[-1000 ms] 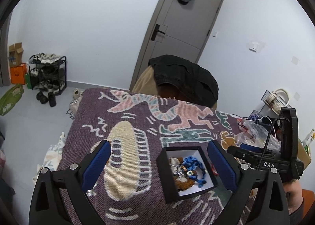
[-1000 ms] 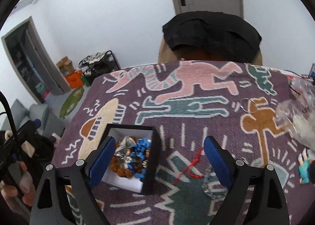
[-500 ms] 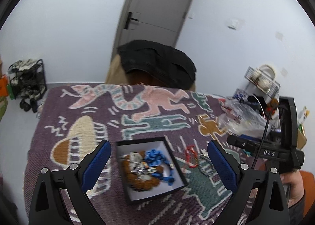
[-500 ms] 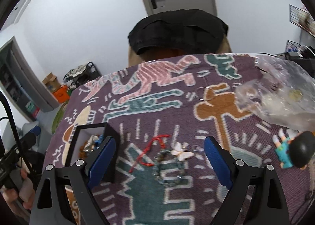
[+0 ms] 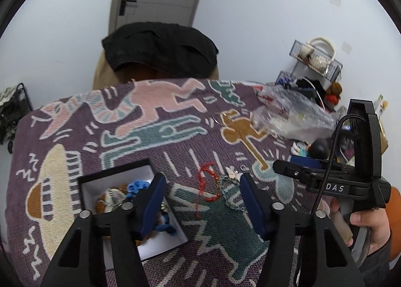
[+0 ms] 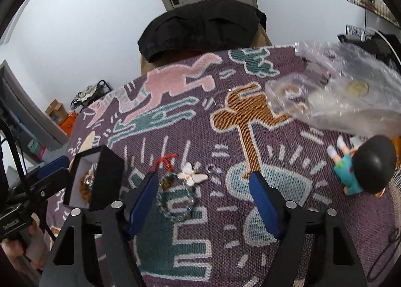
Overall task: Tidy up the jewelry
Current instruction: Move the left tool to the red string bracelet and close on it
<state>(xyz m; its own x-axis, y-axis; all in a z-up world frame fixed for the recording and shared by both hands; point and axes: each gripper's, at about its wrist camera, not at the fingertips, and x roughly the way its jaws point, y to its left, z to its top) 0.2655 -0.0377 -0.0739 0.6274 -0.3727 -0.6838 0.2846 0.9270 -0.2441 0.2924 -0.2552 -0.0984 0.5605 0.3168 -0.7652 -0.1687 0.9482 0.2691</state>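
Observation:
A black jewelry box [image 5: 117, 170] with a white inside holds blue, brown and silver pieces; it also shows in the right wrist view [image 6: 110, 174]. On the patterned cloth lie a red cord bracelet [image 5: 209, 184] [image 6: 166, 159], a grey-green bead bracelet [image 5: 231, 196] [image 6: 175, 201], a white butterfly piece [image 6: 191, 176] and a small ring [image 6: 211, 169]. My left gripper [image 5: 203, 201] is open and empty, its fingers either side of the red and beaded bracelets. My right gripper [image 6: 203, 201] is open and empty, around the beaded bracelet and butterfly.
A crumpled clear plastic bag [image 6: 338, 91] [image 5: 288, 114] lies at the right. A small doll with black hair [image 6: 363, 169] lies at the right of the cloth. A thin wire hoop [image 6: 221, 97] lies farther back. A chair with a black garment [image 5: 160, 48] stands behind the table.
Both grippers have swung right, away from the box and over the loose bracelets. The left gripper's jaws have narrowed somewhat. The box now sits at the left in both views.

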